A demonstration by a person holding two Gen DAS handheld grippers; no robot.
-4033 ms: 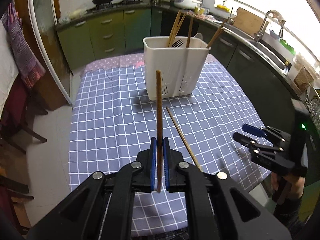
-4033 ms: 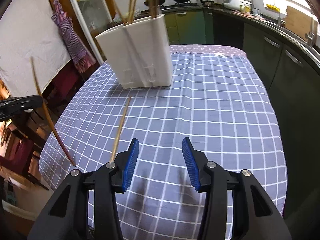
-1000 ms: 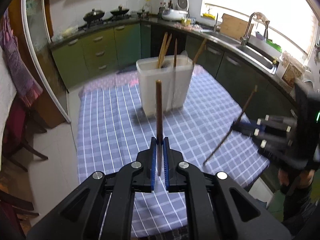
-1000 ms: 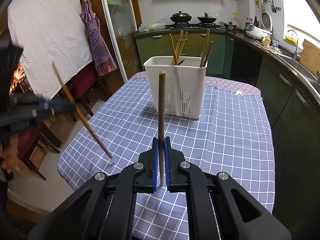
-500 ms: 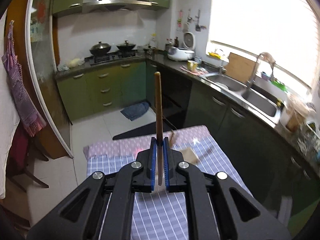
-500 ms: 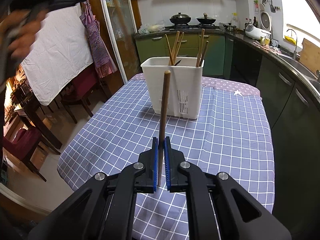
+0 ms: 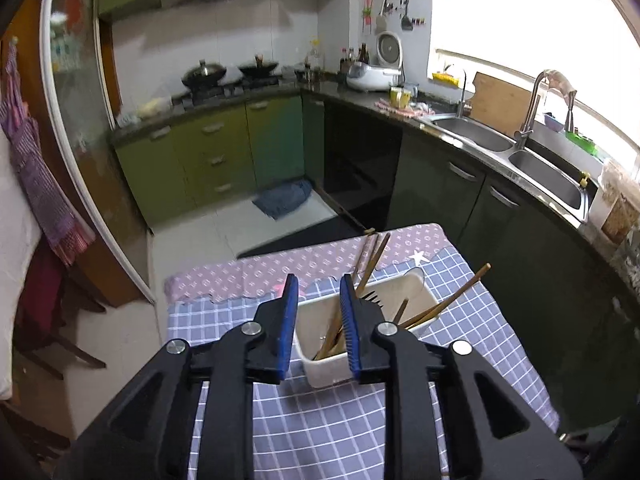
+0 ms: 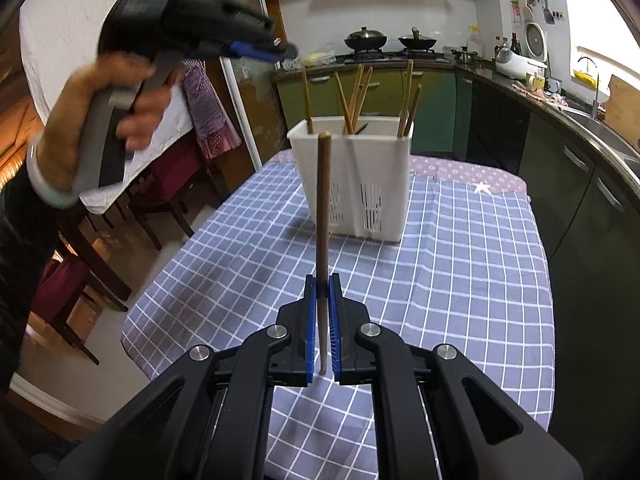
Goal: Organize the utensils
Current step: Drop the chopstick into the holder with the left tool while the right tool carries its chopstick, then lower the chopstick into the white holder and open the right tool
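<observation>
Plainly, the white plastic utensil caddy (image 8: 352, 184) stands upright on the worktop covered with a blue-and-white checked cloth (image 8: 460, 280), toward its far end, so that long utensils can be dropped in from above. Several brown wooden chopsticks (image 8: 352, 96) already lean in its compartments, and a dark fork seems to sit among them.

The left tool (image 7: 318, 320) hovers directly over the caddy (image 7: 404, 288), looking down into it — its blue-padded jaws stand clearly apart with nothing between them, which suggests it is placed there for dropping a stick in. In the right wrist view it appears raised high at the left, gripped by the person's bare hand (image 8: 108, 120).

The right tool (image 8: 322, 332) sits back from the caddy, above the near part of the cloth. Its jaws are pressed nearly together on a single brown wooden chopstick (image 8: 322, 216), held low on its length and pointing forward toward the caddy — probably the next piece to go in.
</observation>
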